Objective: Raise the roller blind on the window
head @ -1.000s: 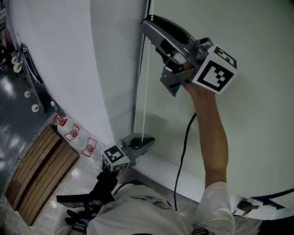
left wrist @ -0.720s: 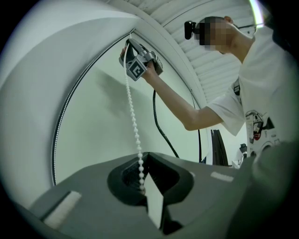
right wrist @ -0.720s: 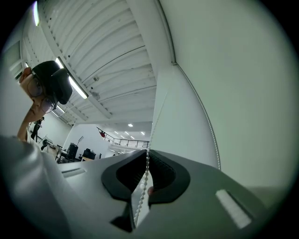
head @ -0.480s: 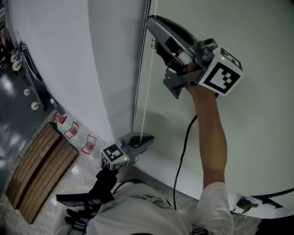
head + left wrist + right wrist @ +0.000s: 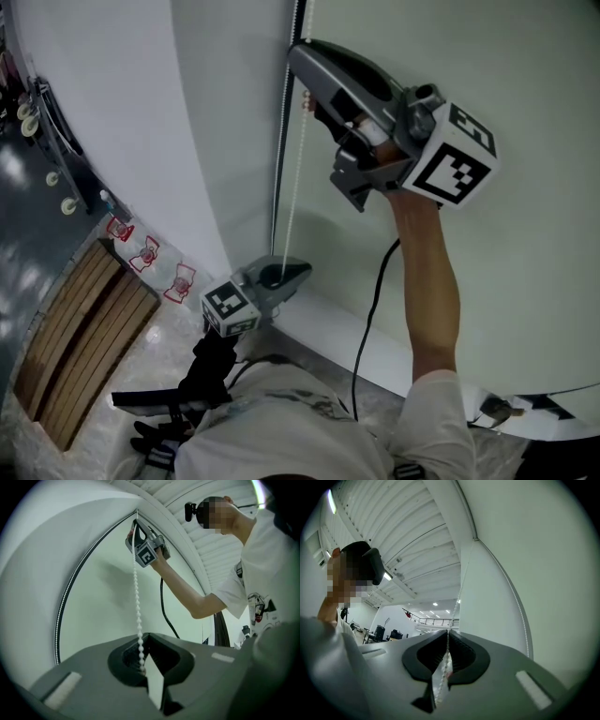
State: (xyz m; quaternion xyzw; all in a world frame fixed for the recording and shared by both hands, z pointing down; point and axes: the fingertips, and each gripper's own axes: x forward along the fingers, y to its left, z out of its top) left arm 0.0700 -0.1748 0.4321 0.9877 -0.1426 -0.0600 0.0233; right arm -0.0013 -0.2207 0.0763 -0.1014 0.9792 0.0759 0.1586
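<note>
The pale roller blind [image 5: 525, 216] covers the window, with a black side track [image 5: 279, 159] along its left edge. Its white bead chain [image 5: 292, 187] runs taut between my two grippers. My right gripper [image 5: 298, 49] is held high beside the track. Its jaws have just been closing and now stand shut on the bead chain [image 5: 459, 597], which passes between the tips of the right gripper [image 5: 447, 632]. Lower down, near the sill, my left gripper [image 5: 298, 272] is shut on the same bead chain [image 5: 137, 597], which drops into the left gripper [image 5: 143, 637].
A white sill [image 5: 328, 342] runs under the blind. A black cable [image 5: 370, 319] hangs from the raised right arm. A slatted wooden bench [image 5: 75, 347] and red-and-white items [image 5: 145, 253] lie on the floor at the left.
The right gripper's jaws closed on the bead chain, and it has come down a little with the chain. The left gripper has stayed where it was.
</note>
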